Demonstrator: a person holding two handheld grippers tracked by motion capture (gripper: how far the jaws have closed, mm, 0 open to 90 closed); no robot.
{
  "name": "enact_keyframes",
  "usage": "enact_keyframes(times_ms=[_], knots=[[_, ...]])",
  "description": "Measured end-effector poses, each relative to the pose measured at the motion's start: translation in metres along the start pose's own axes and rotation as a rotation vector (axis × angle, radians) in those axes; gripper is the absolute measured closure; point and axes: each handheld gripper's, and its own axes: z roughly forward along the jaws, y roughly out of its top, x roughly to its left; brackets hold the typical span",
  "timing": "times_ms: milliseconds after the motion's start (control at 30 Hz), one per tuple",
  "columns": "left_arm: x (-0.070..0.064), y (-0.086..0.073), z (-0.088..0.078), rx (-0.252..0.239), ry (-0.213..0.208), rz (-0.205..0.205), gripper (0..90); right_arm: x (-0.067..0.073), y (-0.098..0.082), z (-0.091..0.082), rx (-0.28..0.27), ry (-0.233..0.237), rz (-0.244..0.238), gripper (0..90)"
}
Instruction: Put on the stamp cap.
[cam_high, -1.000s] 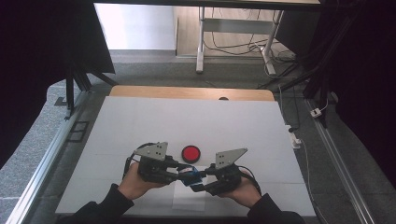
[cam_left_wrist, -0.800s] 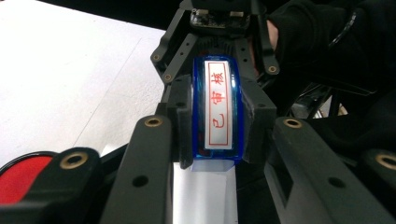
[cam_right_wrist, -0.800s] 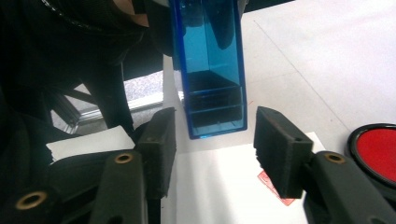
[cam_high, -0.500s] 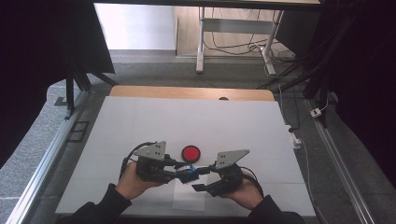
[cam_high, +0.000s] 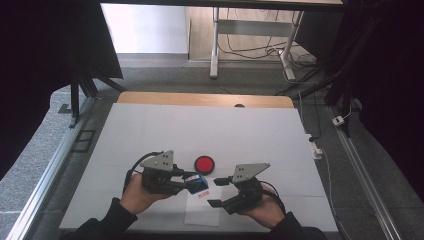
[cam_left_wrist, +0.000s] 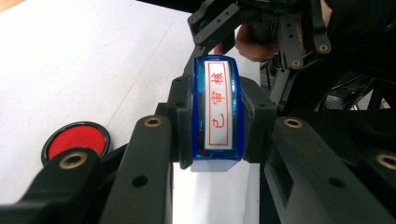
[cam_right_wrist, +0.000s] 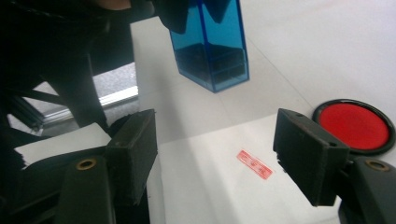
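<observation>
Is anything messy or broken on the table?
Nothing stands out. The blue stamp sits straight in the left gripper's fingers, the red mark on the paper looks clean, and the red ink pad lies flat with nothing spilled.

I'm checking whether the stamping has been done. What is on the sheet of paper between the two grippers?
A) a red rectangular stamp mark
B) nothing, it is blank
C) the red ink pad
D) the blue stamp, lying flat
A: the right gripper view shows a small red rectangular imprint on the paper, while the blue stamp sits clamped in the left gripper above it.
</observation>
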Motion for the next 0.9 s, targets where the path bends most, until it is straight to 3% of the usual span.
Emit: enact_keyframes(times_ms=[67,567,900], knots=[[0.000,0.000,-0.001,0.004,0.008,-0.002,69.5,0.001,0.000,-0.001,0.008,-0.026,-0.003,28.3],[0.002,-0.006,-0.011,0.019,0.058,-0.033,69.4,0.006,-0.002,-0.013,-0.014,-0.077,0.044,18.7],[0.003,-0.013,-0.022,0.019,0.101,-0.066,69.4,0.010,-0.009,-0.023,0.024,-0.150,0.066,10.7]])
